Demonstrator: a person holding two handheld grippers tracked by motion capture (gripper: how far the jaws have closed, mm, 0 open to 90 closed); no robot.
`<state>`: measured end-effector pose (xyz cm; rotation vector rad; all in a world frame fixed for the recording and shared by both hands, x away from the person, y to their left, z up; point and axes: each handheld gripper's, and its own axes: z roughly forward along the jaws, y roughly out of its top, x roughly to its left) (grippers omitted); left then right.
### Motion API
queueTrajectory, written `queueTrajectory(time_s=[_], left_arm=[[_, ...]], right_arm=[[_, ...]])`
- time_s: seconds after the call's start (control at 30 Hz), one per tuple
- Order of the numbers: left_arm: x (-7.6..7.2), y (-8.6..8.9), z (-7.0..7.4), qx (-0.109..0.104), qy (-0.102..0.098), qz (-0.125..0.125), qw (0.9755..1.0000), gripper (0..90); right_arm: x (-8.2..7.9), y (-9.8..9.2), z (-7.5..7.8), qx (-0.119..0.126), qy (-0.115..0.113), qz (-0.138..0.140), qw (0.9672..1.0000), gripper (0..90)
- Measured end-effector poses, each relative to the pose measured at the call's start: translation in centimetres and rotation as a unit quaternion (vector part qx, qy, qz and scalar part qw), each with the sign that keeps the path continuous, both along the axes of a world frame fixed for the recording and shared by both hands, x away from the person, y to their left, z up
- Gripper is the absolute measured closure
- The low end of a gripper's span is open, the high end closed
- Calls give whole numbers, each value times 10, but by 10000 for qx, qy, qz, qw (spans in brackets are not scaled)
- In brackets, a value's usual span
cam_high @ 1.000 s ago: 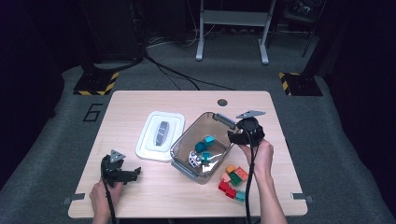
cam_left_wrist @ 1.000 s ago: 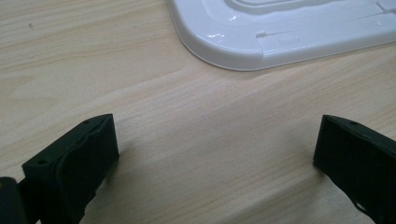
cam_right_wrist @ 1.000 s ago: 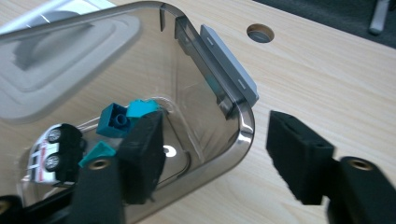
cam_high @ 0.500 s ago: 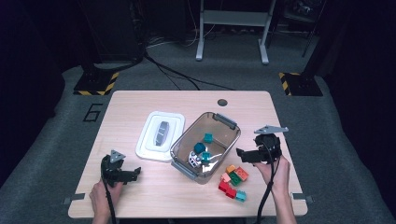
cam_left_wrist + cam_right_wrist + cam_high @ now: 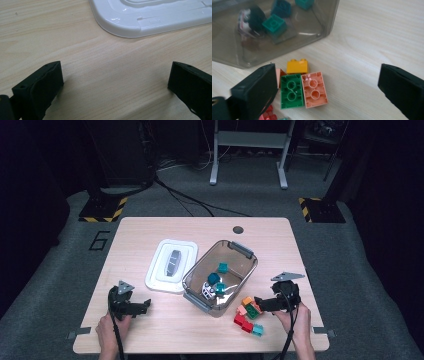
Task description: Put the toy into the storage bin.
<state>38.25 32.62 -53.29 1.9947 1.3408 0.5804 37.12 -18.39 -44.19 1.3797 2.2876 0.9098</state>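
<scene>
A clear grey plastic bin (image 5: 220,276) stands mid-table, holding teal bricks (image 5: 217,279); its white lid (image 5: 171,265) lies just to its left. The bin's near wall stands just beyond the loose brick cluster (image 5: 248,314) on the table's near right. There a green brick (image 5: 291,91) and a salmon brick (image 5: 314,89) lie side by side, studs up, a yellow brick (image 5: 297,66) touching behind. The right gripper (image 5: 263,303) sits low at the cluster, jaws just opened wide, gripping nothing. The left gripper (image 5: 141,306) rests on the bare table, jaws apart, empty.
</scene>
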Motion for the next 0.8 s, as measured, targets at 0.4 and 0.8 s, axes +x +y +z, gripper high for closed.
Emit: queueTrajectory(time_s=[0.4,0.8], left_arm=[[0,0,0,-3,-2,2,10000,0],[0,0,0,-2,-2,2,10000,0]], right_arm=[[8,7,-42,-179,379,124,9990,402],[8,1,-47,-218,521,-101,9984,677]])
